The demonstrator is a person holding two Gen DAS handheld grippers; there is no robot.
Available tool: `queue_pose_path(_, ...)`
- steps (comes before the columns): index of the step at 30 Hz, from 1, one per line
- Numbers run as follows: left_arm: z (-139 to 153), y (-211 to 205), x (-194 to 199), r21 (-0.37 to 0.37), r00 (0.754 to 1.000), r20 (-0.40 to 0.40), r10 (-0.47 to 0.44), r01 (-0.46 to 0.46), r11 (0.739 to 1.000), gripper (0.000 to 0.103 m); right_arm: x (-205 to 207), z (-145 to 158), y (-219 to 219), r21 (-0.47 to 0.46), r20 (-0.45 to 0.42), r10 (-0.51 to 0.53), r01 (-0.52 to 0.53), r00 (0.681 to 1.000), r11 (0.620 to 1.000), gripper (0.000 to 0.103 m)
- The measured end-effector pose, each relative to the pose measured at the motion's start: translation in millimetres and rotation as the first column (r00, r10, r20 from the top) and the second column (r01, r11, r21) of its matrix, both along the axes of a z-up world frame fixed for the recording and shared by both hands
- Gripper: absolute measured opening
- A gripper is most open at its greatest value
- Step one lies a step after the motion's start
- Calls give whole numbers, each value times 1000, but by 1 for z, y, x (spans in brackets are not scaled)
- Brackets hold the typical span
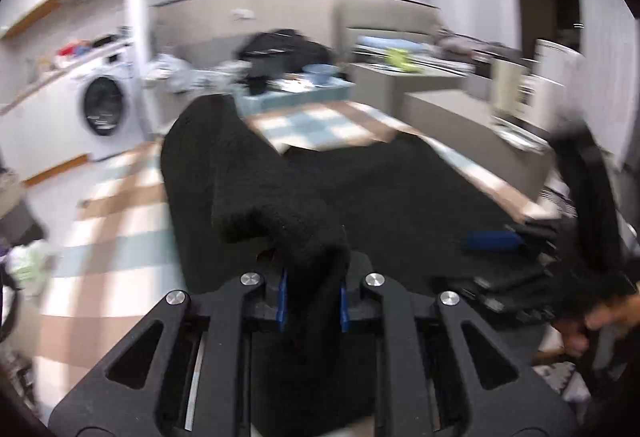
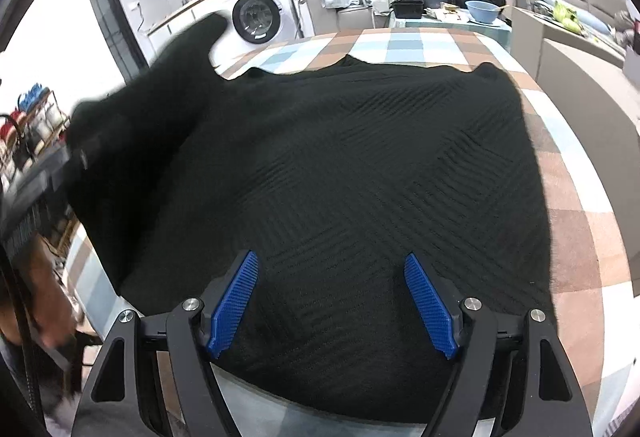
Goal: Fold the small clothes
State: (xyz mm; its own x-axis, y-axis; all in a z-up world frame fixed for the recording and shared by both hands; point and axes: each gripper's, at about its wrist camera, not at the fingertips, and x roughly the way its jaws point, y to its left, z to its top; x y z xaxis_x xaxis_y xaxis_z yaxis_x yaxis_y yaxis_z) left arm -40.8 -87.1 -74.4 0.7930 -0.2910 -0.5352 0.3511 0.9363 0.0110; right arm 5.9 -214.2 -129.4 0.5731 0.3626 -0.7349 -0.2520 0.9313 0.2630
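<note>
The left gripper (image 1: 312, 301) has its jaws closed narrow on a fold of the black knitted garment (image 1: 240, 173), the cloth bunched up between the blue pads (image 1: 282, 301) and rising over the fingertips in a thick hump; from there the lifted part trails away to a raised sleeve-like end, while the rest lies flat on the checked tablecloth (image 1: 120, 221); the right gripper (image 2: 332, 301) hovers with its jaws wide, its blue pads (image 2: 234, 303) apart above the near edge of the garment (image 2: 360, 165), holding nothing that can be seen; the garment spreads out ahead of it across the tablecloth (image 2: 572, 237), its left side pulled up off the table; beyond stand a washing machine (image 2: 256, 17) and a blue bowl (image 2: 482, 11).
</note>
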Motion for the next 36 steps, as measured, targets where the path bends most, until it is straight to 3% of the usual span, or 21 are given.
queue_pose_path(2, -16, -16, 2, -21, 992, -91, -91, 90, 996, 19, 1, 2, -9, -14, 7, -33, 33, 999, 999, 78)
queue_pose_path(4, -31, -28, -1, -28, 973, -182, -139, 136, 990, 29, 3, 2, -21, -37, -10, -72, 72, 997, 997, 78)
queue_pose_path(6, -37, -31, -9, -41, 968, -195, -158, 153, 987, 45, 5, 3, -30, -30, -19, -95, 94, 995, 995, 78)
queue_pose_path(8, -32, -26, -21, -54, 970, -163, -182, 176, 983, 70, 5, 7, -36, -17, -19, -113, 113, 993, 993, 78)
queue_pose_path(9, -26, -21, -27, -61, 972, -139, -189, 182, 981, 73, 5, 9, -39, -9, -18, -122, 122, 992, 993, 78)
queue_pose_path(12, -8, 0, -34, -93, 979, -104, -173, 163, 982, 78, 6, 15, -45, 28, -8, -139, 139, 990, 990, 78)
queue_pose_path(18, 3, 64, -19, -124, 994, -107, 18, -31, 992, 80, -1, 35, -63, 143, 14, -181, 178, 983, 974, 78)
queue_pose_path(25, -30, 104, 19, -104, 957, -254, 140, -171, 980, 80, 17, 34, -35, 343, -63, -44, 63, 997, 937, 78)
queue_pose_path(28, -43, 103, 26, -86, 949, -283, 141, -171, 981, 80, 28, 25, -10, 327, -91, 0, 30, 996, 945, 78)
queue_pose_path(29, -45, 103, 26, -86, 948, -287, 140, -171, 982, 80, 32, 19, -6, 311, -109, 4, 30, 994, 950, 72)
queue_pose_path(30, -48, 103, 26, -86, 947, -293, 134, -166, 982, 80, 36, 12, -3, 293, -136, 11, 30, 991, 956, 51)
queue_pose_path(31, -49, 103, 26, -89, 947, -294, 130, -162, 983, 80, 37, 6, 0, 282, -166, 34, 15, 986, 959, 37)
queue_pose_path(32, -50, 104, 27, -91, 948, -292, 128, -161, 983, 80, 36, 2, 0, 283, -181, 54, -1, 982, 959, 14)
queue_pose_path(33, -50, 105, 27, -91, 949, -289, 125, -158, 983, 80, 32, 2, -4, 295, -177, 66, -11, 982, 955, 9)
queue_pose_path(36, -51, 98, 37, -91, 954, -276, 119, -149, 985, 80, 8, 18, -22, 428, -60, 131, -93, 990, 899, 7)
